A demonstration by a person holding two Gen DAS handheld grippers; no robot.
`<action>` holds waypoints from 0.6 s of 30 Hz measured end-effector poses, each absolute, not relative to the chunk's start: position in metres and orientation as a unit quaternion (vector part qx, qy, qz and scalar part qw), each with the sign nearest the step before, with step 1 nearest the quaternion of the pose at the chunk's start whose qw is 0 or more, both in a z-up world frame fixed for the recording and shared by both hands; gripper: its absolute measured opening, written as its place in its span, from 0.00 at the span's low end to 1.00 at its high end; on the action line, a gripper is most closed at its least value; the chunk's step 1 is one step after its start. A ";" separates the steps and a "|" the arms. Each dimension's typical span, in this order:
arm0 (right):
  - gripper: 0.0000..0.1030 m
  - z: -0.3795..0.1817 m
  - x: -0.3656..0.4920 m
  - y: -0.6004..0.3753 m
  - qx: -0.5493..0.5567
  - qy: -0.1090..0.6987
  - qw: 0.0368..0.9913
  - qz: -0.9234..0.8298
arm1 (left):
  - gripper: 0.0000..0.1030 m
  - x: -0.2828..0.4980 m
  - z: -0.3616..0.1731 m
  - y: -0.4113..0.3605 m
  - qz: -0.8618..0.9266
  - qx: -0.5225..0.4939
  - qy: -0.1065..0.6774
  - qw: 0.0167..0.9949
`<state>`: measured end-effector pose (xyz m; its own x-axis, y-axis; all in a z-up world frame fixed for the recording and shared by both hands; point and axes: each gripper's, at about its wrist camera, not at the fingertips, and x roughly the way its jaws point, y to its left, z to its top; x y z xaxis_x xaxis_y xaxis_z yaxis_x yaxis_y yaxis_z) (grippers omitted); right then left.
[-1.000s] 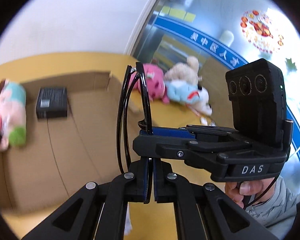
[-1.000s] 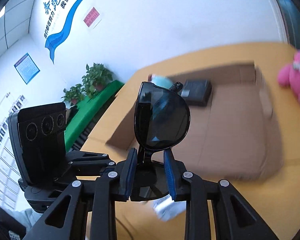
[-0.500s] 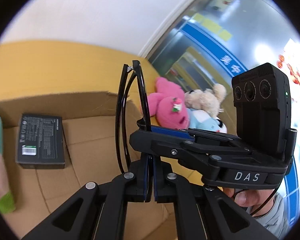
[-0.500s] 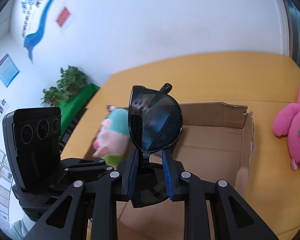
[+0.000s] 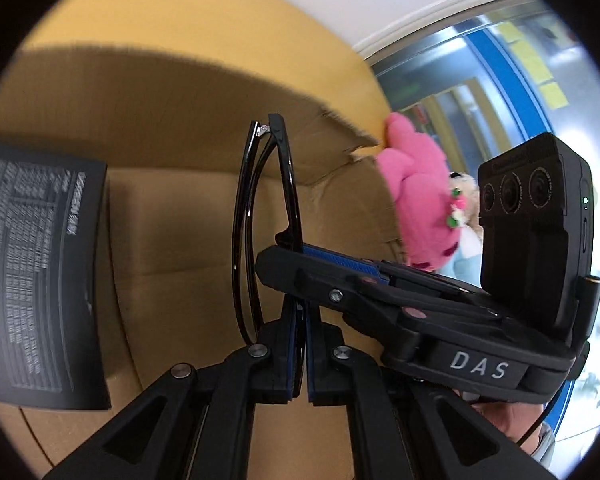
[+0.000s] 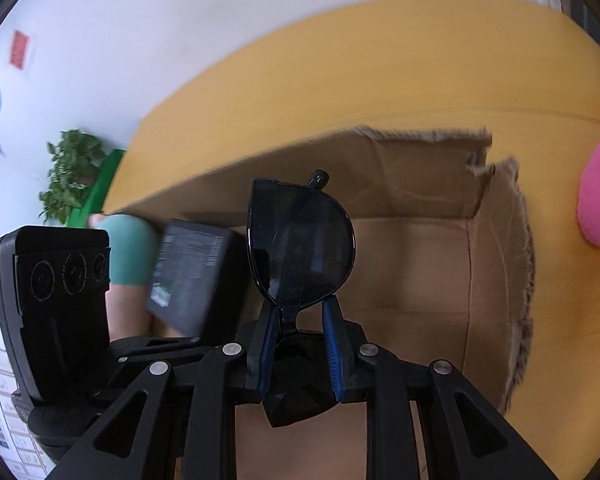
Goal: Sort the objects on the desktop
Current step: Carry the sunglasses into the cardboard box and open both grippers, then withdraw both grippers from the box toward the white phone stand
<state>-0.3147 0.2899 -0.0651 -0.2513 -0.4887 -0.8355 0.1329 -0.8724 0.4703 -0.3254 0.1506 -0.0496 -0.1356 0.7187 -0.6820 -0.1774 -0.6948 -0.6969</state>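
Since a second ago you have carried both grippers forward and down, so the open brown cardboard box (image 6: 420, 280) now fills both views instead of sitting off across the yellow table (image 6: 380, 60). Your left gripper (image 5: 302, 356) is fully closed on the lower end of the folded black sunglasses (image 5: 268, 220); your right gripper (image 6: 296, 344) has its blue pads on either side of the bridge below the dark lens (image 6: 300, 244), with the jaws narrowing a little. The glasses stand upright out of both tools, long axis pointing away from you towards the box's far wall, hanging over the bare cardboard floor. That free patch lies right of the flat black printed carton (image 5: 36, 272) and left of the torn side wall, beyond which sits the pink plush toy (image 5: 420, 200). Lowering straight ahead should clear both, I judge.
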 end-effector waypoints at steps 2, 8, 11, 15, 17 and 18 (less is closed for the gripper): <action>0.21 -0.074 -0.318 0.288 0.586 -0.151 0.189 -0.773 | 0.02 -0.327 -0.054 0.152 0.712 -0.589 -0.233 0.303; 0.24 -0.090 -0.321 0.282 0.596 -0.146 0.175 -0.770 | 0.04 -0.316 -0.048 0.146 0.718 -0.605 -0.215 0.270; 0.26 -0.093 -0.319 0.279 0.596 -0.136 0.168 -0.773 | 0.06 -0.303 -0.032 0.138 0.728 -0.590 -0.214 0.276; 0.30 -0.087 -0.310 0.279 0.581 -0.139 0.166 -0.785 | 0.22 -0.268 0.006 0.127 0.770 -0.557 -0.175 0.258; 0.36 -0.076 -0.301 0.278 0.570 -0.135 0.170 -0.792 | 0.33 -0.244 0.029 0.122 0.802 -0.533 -0.135 0.233; 0.41 -0.069 -0.294 0.280 0.562 -0.129 0.173 -0.798 | 0.35 -0.228 0.043 0.119 0.820 -0.514 -0.116 0.224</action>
